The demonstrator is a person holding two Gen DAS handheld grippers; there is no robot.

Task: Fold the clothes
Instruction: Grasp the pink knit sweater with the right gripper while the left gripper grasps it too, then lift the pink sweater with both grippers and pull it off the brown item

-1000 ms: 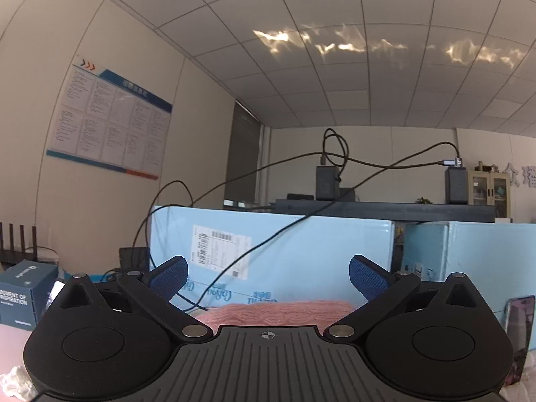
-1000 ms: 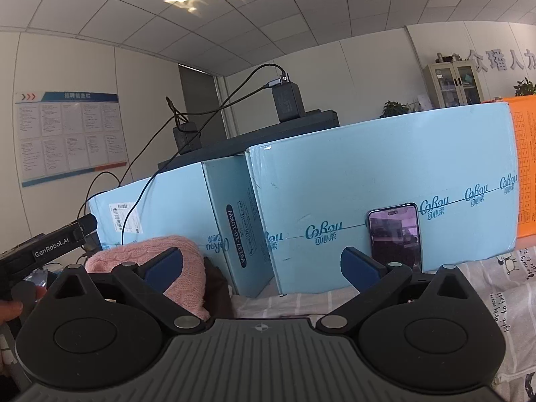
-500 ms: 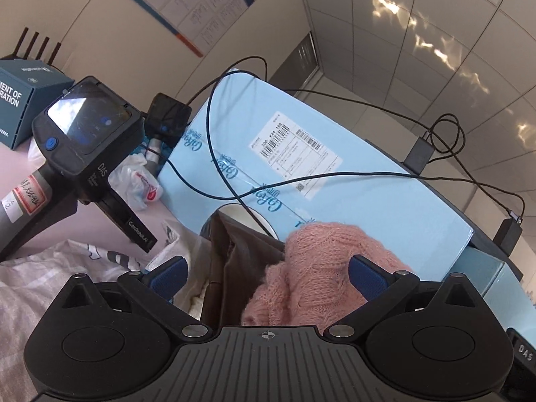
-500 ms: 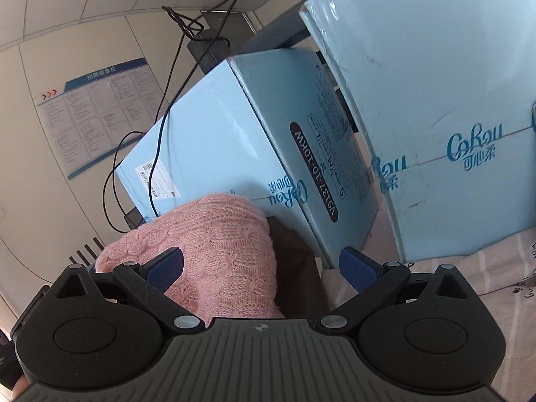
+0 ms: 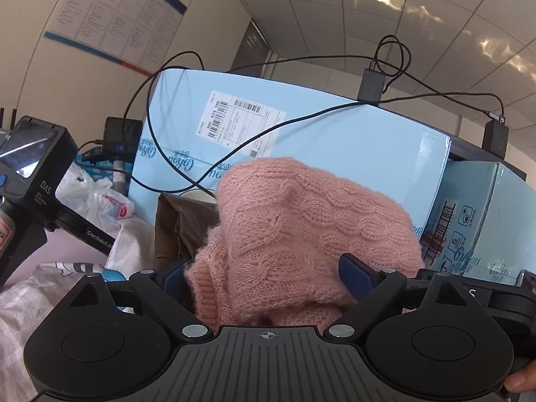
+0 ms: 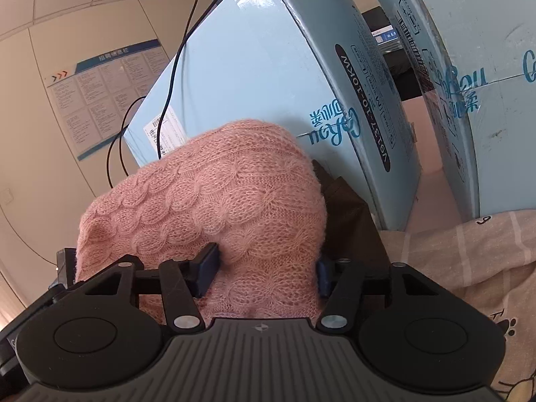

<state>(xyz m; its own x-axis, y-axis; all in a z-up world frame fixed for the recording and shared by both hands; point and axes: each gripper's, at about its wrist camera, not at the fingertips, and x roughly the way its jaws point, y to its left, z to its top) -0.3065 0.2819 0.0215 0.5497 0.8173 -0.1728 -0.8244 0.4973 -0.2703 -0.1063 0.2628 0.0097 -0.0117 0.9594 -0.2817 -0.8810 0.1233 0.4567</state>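
A pink cable-knit sweater (image 5: 301,227) lies heaped on a dark brown garment (image 5: 181,221) in front of light blue cardboard boxes. My left gripper (image 5: 264,276) is open, its blue pads on either side of the sweater's near edge. In the right wrist view the same sweater (image 6: 207,194) bulges between the fingers of my right gripper (image 6: 264,269), whose jaws have narrowed and press into the knit from both sides. The brown garment (image 6: 351,214) shows to the sweater's right.
Light blue cartons (image 5: 301,140) (image 6: 268,83) stand close behind the pile, with black cables (image 5: 234,154) draped over them. A handheld device on a stand (image 5: 30,167) and plastic bags (image 5: 97,197) sit at the left. A patterned beige cloth (image 6: 469,261) covers the surface at the right.
Both grippers tilted down from the ceiling and walls and moved in onto the pink sweater. The right gripper's fingers closed inward onto the knit; the left stayed wide.
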